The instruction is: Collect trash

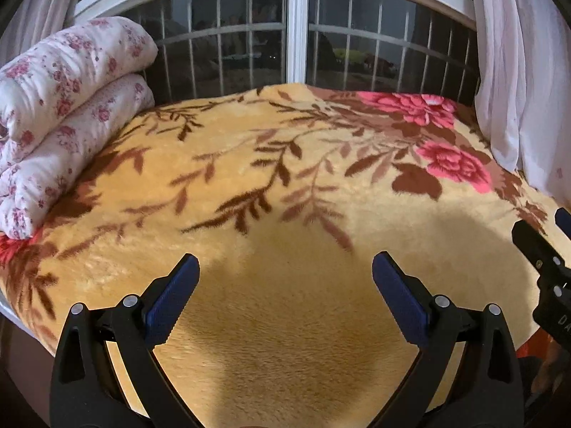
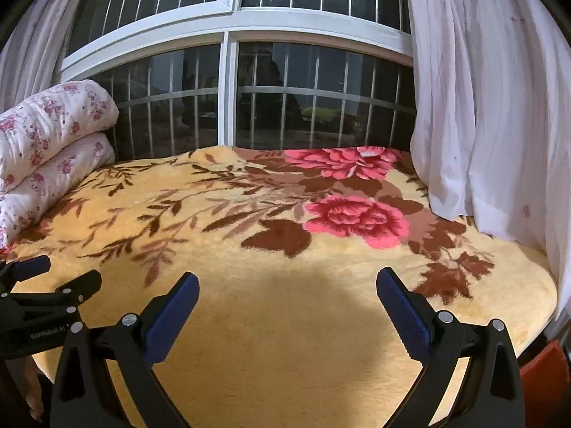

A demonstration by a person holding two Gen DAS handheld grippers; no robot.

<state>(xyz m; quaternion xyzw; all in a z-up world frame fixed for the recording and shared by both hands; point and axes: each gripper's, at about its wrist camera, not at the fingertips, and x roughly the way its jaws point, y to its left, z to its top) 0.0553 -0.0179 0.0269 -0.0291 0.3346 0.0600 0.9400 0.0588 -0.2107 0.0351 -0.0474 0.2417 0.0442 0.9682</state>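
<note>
My left gripper (image 1: 285, 267) is open and empty, held over the near part of a bed covered by a yellow blanket (image 1: 271, 185) with brown leaves and pink flowers. My right gripper (image 2: 287, 283) is also open and empty over the same blanket (image 2: 249, 249), to the right of the left one. The right gripper shows at the right edge of the left wrist view (image 1: 549, 235), and the left gripper at the left edge of the right wrist view (image 2: 53, 274). I see no trash item on the blanket in either view.
A folded white quilt with pink flowers (image 1: 64, 107) lies at the bed's left (image 2: 50, 142). A barred window (image 1: 296, 42) runs behind the bed. White curtains (image 2: 481, 107) hang at the right. A red object (image 2: 546, 385) sits beside the bed's right edge.
</note>
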